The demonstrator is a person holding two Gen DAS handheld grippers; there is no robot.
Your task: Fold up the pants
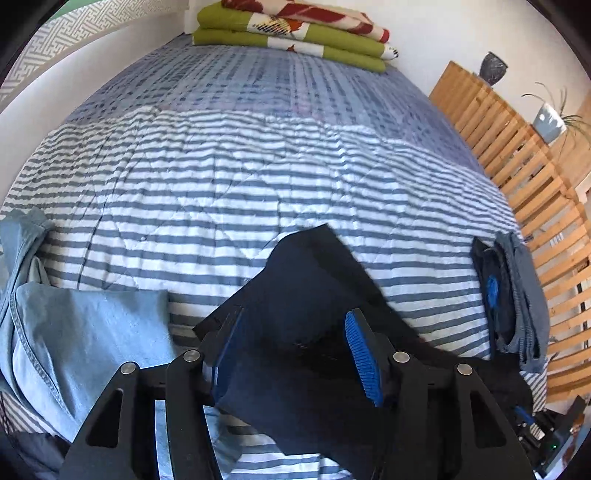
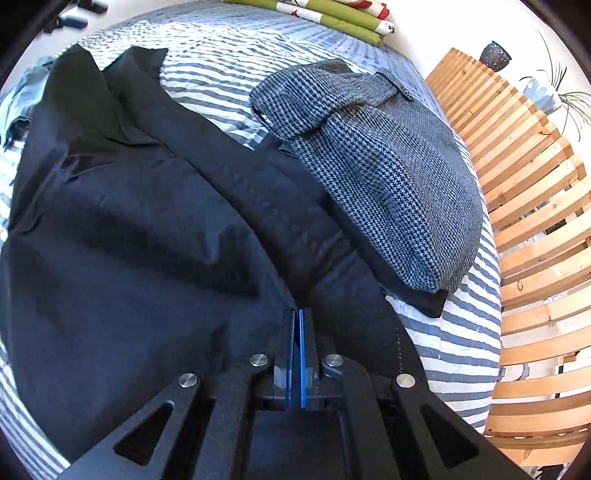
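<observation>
Dark navy pants point(image 1: 306, 280) lie on the striped bed cover point(image 1: 221, 184). One corner of them rises between the fingers of my left gripper point(image 1: 293, 332), which is open, its blue pads wide apart on either side of the cloth. In the right wrist view the same pants point(image 2: 129, 229) spread across the bed to the left, both legs pointing away. My right gripper point(image 2: 297, 317) is shut, its blue pads pressed together on a fold of the pants' cloth at the near edge.
Folded grey houndstooth pants point(image 2: 376, 173) rest on a dark folded garment to the right, seen as a pile point(image 1: 517, 295) in the left view. Light blue jeans point(image 1: 74, 332) lie at the left. A green patterned blanket point(image 1: 291, 33) sits at the far end. A wooden slatted frame point(image 2: 535, 221) borders the right side.
</observation>
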